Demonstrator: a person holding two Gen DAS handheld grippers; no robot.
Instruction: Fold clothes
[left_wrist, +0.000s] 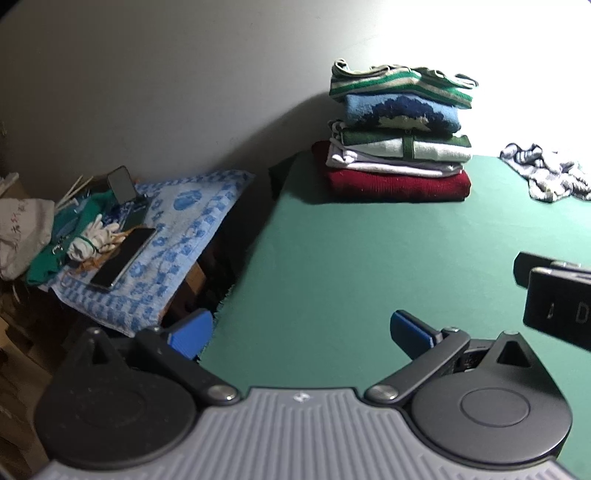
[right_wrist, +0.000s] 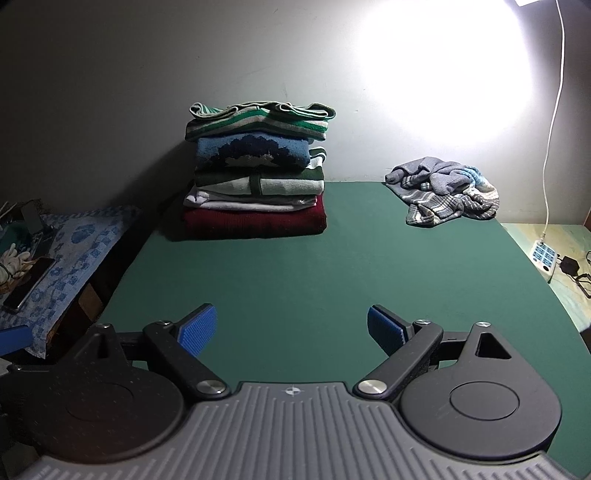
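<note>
Cloth bare between stack, edges.

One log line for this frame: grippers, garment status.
left gripper open, empty | right gripper open, empty | folded stack back-left | crumpled garment unfolded, untouched

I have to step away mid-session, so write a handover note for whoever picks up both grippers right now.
Left gripper: open, empty, over the green table near its left edge.
Right gripper: open, empty, above the table's near middle.
Done: a stack of folded clothes at the back by the wall, striped top uppermost, red sweater at the bottom.
Left: one crumpled grey-blue garment at the back right, unfolded and untouched.
</note>
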